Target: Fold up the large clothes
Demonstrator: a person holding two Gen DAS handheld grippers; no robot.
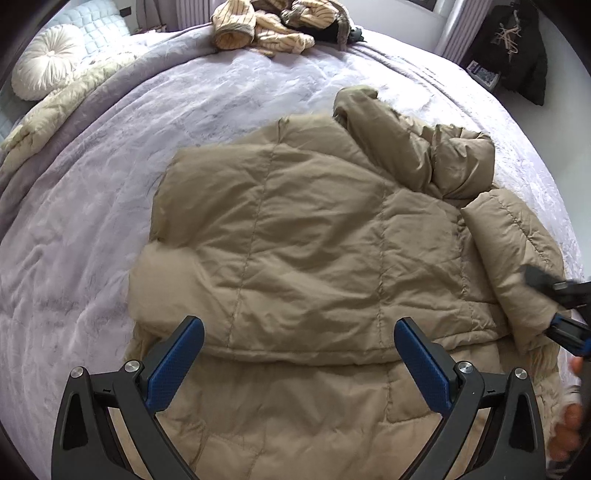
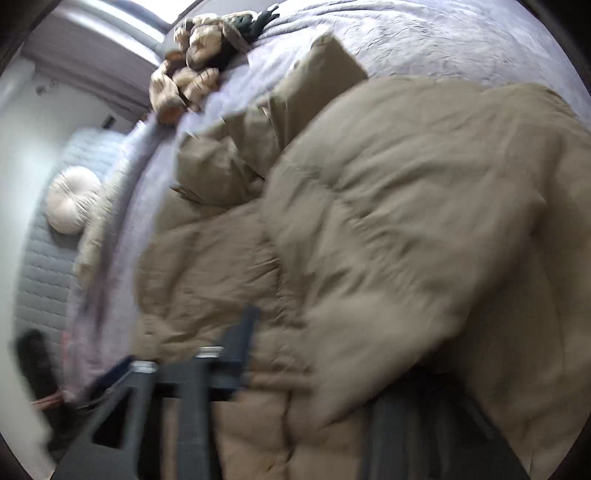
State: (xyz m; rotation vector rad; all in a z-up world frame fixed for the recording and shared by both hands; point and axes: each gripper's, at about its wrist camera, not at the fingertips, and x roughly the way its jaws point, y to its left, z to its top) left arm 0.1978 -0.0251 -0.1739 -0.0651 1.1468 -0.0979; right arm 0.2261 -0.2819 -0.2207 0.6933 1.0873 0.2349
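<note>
A tan puffer jacket (image 1: 306, 236) lies on the bed, its upper part folded over the lower part, one sleeve bunched at the far right. My left gripper (image 1: 299, 354) hovers open and empty above the jacket's fold edge. My right gripper (image 1: 554, 306) shows at the right edge of the left wrist view, its fingers on either side of the near right sleeve (image 1: 517, 258). In the blurred right wrist view the jacket (image 2: 388, 221) bulges over the gripper (image 2: 325, 369); one finger (image 2: 240, 350) shows and the other is hidden under fabric.
The lilac bedspread (image 1: 110, 229) covers the bed. A striped cream garment pile (image 1: 266, 26) lies at the far edge. A round white cushion (image 1: 42, 61) and a beige quilt (image 1: 55, 107) sit far left. A dark jacket (image 1: 517, 48) hangs at the right wall.
</note>
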